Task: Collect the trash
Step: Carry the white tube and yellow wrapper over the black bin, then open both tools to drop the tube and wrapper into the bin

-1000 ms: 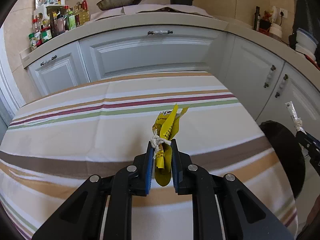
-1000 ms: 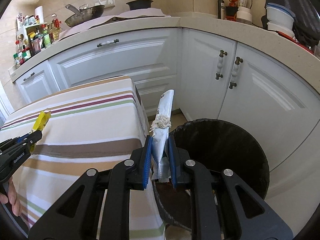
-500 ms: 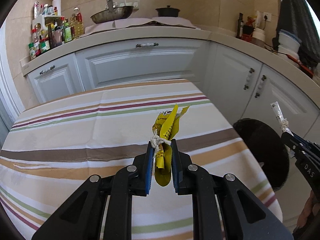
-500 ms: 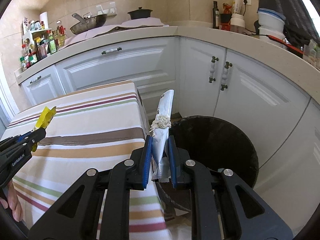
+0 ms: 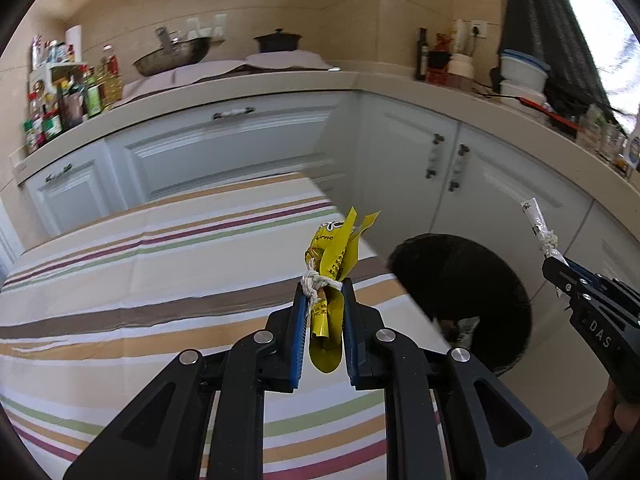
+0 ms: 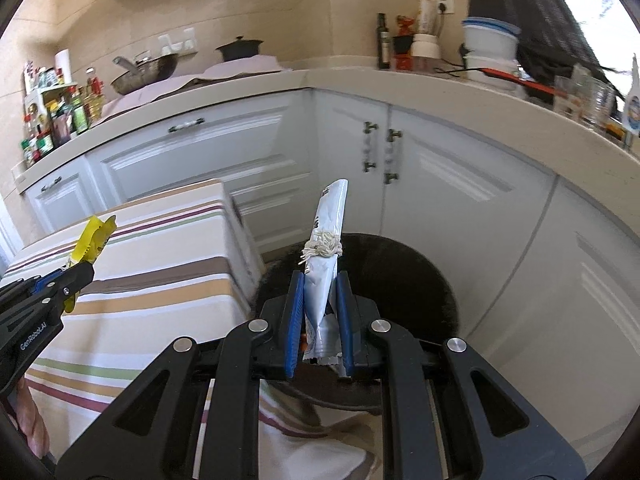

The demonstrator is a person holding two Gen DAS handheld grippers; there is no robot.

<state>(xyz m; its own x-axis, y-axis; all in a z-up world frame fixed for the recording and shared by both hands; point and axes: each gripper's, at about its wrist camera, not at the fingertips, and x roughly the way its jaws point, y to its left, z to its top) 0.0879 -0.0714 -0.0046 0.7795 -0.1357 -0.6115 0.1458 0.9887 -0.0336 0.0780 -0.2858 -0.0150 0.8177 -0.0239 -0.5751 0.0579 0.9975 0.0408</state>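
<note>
Your yellow wrapper (image 5: pixel 330 276), string-tied, sits clamped upright in your left gripper (image 5: pixel 324 312) over the striped table's (image 5: pixel 160 280) edge. Your right gripper (image 6: pixel 319 304) pinches the white wrapper (image 6: pixel 326 256) above the black bin (image 6: pixel 400 264), whose contents are hard to make out.

A table (image 5: pixel 160 264) draped in a cream cloth with brown, tan, green and maroon stripes is standing before white cabinets (image 6: pixel 224 148), while a black bin (image 6: pixel 400 264) is sitting on the floor (image 6: pixel 520 356) just beside it.
</note>
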